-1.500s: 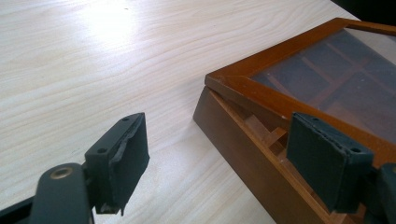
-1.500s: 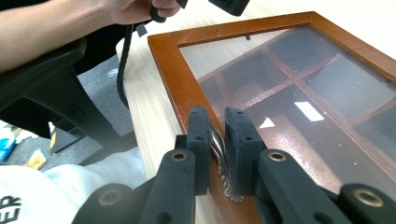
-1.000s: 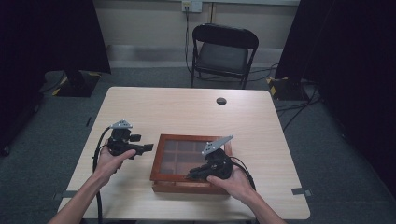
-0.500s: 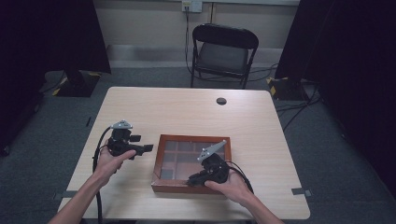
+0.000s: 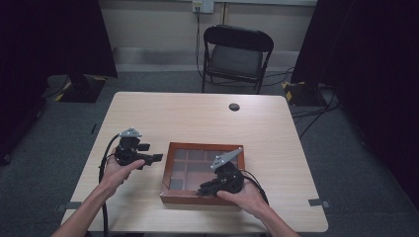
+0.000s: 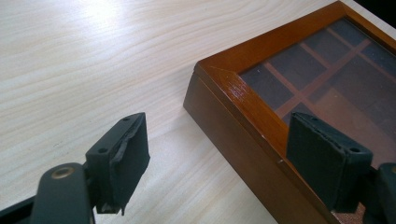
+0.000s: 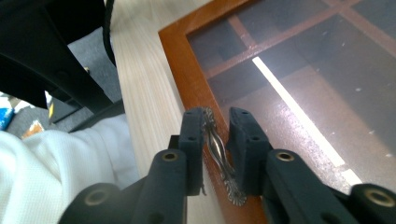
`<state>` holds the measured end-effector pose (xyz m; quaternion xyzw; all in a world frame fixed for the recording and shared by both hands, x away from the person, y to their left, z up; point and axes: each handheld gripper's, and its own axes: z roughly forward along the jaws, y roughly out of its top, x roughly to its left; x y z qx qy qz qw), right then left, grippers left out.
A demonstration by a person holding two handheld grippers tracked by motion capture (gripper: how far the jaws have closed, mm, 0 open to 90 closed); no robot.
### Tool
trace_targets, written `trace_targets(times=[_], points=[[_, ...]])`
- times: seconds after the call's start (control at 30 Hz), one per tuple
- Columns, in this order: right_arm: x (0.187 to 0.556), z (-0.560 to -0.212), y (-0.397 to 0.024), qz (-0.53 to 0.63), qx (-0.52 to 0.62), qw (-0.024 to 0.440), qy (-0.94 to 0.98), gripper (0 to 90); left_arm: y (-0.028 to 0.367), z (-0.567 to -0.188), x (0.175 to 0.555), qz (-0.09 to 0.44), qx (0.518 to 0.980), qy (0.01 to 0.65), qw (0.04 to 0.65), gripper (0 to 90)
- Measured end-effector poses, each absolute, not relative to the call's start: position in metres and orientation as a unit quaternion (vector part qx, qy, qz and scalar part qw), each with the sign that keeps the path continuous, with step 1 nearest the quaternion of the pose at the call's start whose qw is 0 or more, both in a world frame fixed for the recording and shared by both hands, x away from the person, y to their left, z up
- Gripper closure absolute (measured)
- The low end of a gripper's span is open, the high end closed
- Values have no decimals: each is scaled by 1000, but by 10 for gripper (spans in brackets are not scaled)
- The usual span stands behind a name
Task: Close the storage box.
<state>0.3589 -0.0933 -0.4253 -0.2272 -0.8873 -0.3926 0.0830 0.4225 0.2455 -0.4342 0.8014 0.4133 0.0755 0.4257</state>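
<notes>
A wooden box point(image 5: 202, 146) with a glass lid over dark compartments lies on the pale table point(image 5: 197, 118). My right gripper point(image 5: 205, 188) is at the box's front edge. In the right gripper view its jaws straddle the small metal handle point(image 7: 219, 154) on the box rim point(image 7: 180, 60). They have just been opening, and a thin gap shows beside the handle, so my right gripper point(image 7: 215, 123) is open. My left gripper point(image 5: 157, 158) is open, held level at the box's left side. In its own view, my left gripper point(image 6: 219, 154) faces the box corner point(image 6: 233, 93).
A black folding chair point(image 5: 238, 54) stands beyond the table's far edge. A small dark disc point(image 5: 234, 106) sits in the far part of the tabletop. Cables lie on the floor at the right. A white sleeve point(image 7: 46, 168) shows near the table's front edge.
My right gripper has dipped slightly toward the box's front edge. The left hand and the box have not moved.
</notes>
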Motion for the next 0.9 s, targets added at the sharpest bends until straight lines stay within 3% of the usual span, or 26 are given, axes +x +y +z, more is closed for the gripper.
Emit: trace_targets(times=[0.1, 0.13, 0.2, 0.3, 0.5, 0.9], points=[[361, -423, -96, -400, -238, 76, -882, 706, 245, -434, 422, 75, 802, 412, 425, 209], [362, -421, -99, -407, -248, 60, -877, 628, 245, -434, 422, 76, 804, 410, 423, 209], [363, -419, -101, -409, -256, 49, -874, 603, 245, -434, 422, 76, 804, 410, 423, 209], [367, -412, -109, -423, -288, 13, -859, 467, 244, -434, 421, 74, 802, 413, 426, 210], [378, -407, -133, -430, -349, -37, -832, 311, 241, -434, 420, 77, 809, 399, 425, 211], [392, -404, -198, -436, -450, -102, -773, 169, 252, -436, 416, 87, 810, 409, 410, 211]])
